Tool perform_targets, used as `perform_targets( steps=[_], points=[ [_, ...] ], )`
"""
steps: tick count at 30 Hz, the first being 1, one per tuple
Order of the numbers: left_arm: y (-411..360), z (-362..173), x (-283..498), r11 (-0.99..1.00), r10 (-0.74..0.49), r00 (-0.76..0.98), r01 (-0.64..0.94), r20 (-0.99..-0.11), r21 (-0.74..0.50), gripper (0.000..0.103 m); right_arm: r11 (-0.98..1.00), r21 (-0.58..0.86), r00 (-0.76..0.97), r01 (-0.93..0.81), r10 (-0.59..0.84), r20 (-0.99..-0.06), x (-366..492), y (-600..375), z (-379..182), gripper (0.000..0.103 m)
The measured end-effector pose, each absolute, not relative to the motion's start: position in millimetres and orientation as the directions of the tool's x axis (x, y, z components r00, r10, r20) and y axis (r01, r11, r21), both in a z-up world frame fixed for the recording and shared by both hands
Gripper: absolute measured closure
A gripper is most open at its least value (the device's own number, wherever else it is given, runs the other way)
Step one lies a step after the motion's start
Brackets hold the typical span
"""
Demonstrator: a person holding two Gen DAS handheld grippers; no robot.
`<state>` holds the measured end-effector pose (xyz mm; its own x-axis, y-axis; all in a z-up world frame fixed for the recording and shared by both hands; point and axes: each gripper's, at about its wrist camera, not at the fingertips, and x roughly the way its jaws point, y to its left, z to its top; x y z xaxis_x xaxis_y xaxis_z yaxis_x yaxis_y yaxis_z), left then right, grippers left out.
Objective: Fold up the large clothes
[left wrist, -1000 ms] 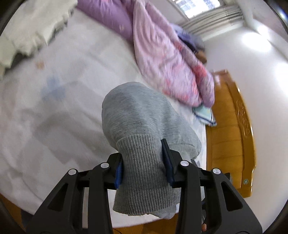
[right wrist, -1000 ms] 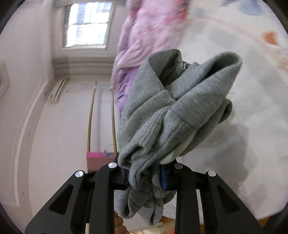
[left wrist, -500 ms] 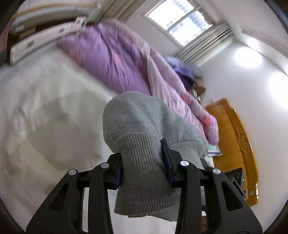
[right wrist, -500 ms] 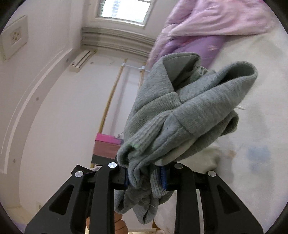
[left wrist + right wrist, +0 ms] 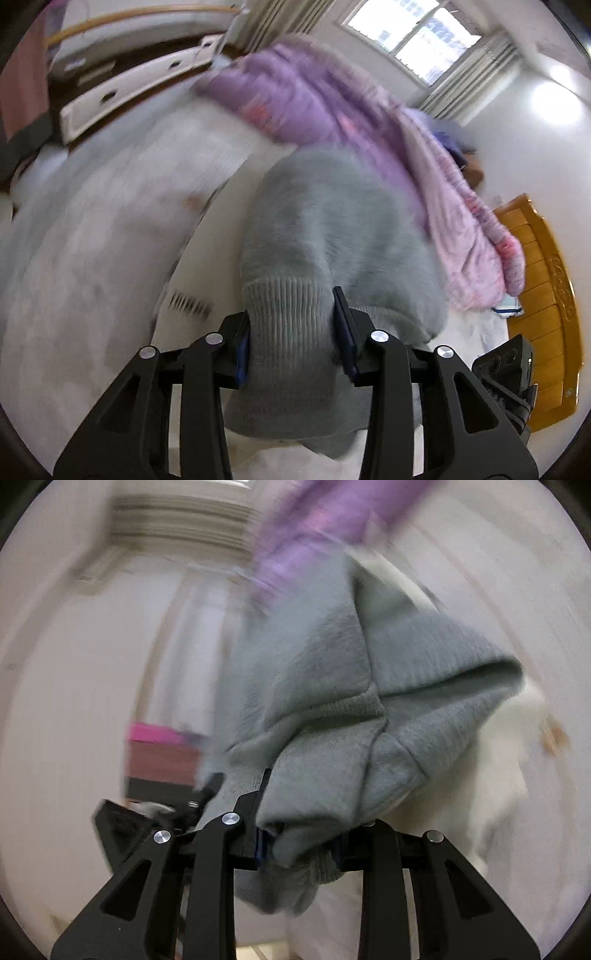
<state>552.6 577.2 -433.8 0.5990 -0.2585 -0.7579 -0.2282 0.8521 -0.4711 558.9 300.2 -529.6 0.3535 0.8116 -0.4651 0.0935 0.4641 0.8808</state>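
1. Left gripper clamped on the ribbed band of a grey sweatshirt; jaws parted only by the thickness of the knit, pads pressed against both sides. Ribbing likely chosen because thick and firm, so less prone to slip than the plain fleece.
2. Right gripper closed on a bunched wad of the same grey sweatshirt, several layers and another ribbed edge caught between the jaws. Exact part gripped hard to tell through blur.
3. Garment held up in the air between both tools, above the white bed sheet, not lying on it. Probably lifted so the fabric can hang free and open out before being laid flat for folding.
4. Fabric draped forward over each tool and crumpled, so no fold made yet by the look of it; task judged early.
5. Purple-pink quilt heaped along the far side of the bed, orange wooden headboard beyond. Open sheet nearer the camera seems the natural landing spot.
6. Risk: bunched right-hand grip may leave layers twisted once spread.
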Motion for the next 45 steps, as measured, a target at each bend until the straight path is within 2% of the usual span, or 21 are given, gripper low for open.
perform_targets(
  steps=[2,5,7,9,10,11,14,16,18,21,26,31,37,40,45],
  points=[
    [581,-446,545,0.843,-0.248,0.593,-0.258,-0.766,-0.472,0.056,0.503,0.856,0.342,0.122,0.788,-0.512,549,305,-541,0.073],
    [584,-460,537,0.861,-0.180,0.562,-0.307,-0.807,-0.406,0.049,0.558,0.812,0.323,0.168,0.747,-0.581,543,311,-556,0.069],
    [585,-463,534,0.861,-0.148,0.541,-0.342,-0.828,-0.377,0.045,0.570,0.797,0.307,0.201,0.736,-0.604,546,313,-565,0.061],
    [584,-461,532,0.861,-0.131,0.533,-0.357,-0.836,-0.362,0.044,0.578,0.789,0.297,0.207,0.732,-0.614,543,316,-564,0.058],
    [584,-459,532,0.865,-0.117,0.525,-0.363,-0.843,-0.347,0.039,0.577,0.791,0.289,0.204,0.736,-0.612,546,314,-564,0.058],
    [584,-458,530,0.869,-0.097,0.518,-0.372,-0.850,-0.326,0.028,0.578,0.790,0.283,0.203,0.738,-0.612,548,313,-563,0.057],
    [576,-446,524,0.882,-0.048,0.513,-0.381,-0.857,-0.278,0.027,0.587,0.783,0.271,0.206,0.735,-0.622,549,305,-558,0.053],
    [563,-435,522,0.902,0.006,0.497,-0.377,-0.868,-0.210,0.027,0.612,0.763,0.257,0.208,0.719,-0.646,542,297,-552,0.047],
    [549,-427,515,0.916,0.041,0.492,-0.365,-0.869,-0.164,0.022,0.645,0.741,0.251,0.187,0.698,-0.671,535,283,-545,0.045],
    [523,-417,511,0.930,0.099,0.480,-0.356,-0.871,-0.090,0.020,0.702,0.695,0.241,0.155,0.656,-0.715,535,266,-536,0.043],
    [473,-399,508,0.931,0.115,0.462,-0.358,-0.880,-0.066,0.015,0.775,0.631,0.233,0.020,0.611,-0.757,543,242,-505,0.039],
    [410,-375,505,0.934,0.145,0.451,-0.355,-0.880,-0.028,0.013,0.821,0.560,0.266,-0.114,0.568,-0.779,526,196,-472,0.023],
    [325,-339,495,0.935,0.185,0.459,-0.353,-0.869,0.013,0.012,0.821,0.527,0.271,-0.219,0.570,-0.776,508,127,-430,0.022],
    [285,-324,487,0.937,0.186,0.457,-0.348,-0.870,0.017,0.011,0.818,0.509,0.279,-0.267,0.572,-0.772,502,88,-401,0.013],
    [217,-289,469,0.938,0.196,0.478,-0.347,-0.856,0.021,0.011,0.817,0.481,0.326,-0.317,0.570,-0.754,483,30,-361,0.011]
  ],
)
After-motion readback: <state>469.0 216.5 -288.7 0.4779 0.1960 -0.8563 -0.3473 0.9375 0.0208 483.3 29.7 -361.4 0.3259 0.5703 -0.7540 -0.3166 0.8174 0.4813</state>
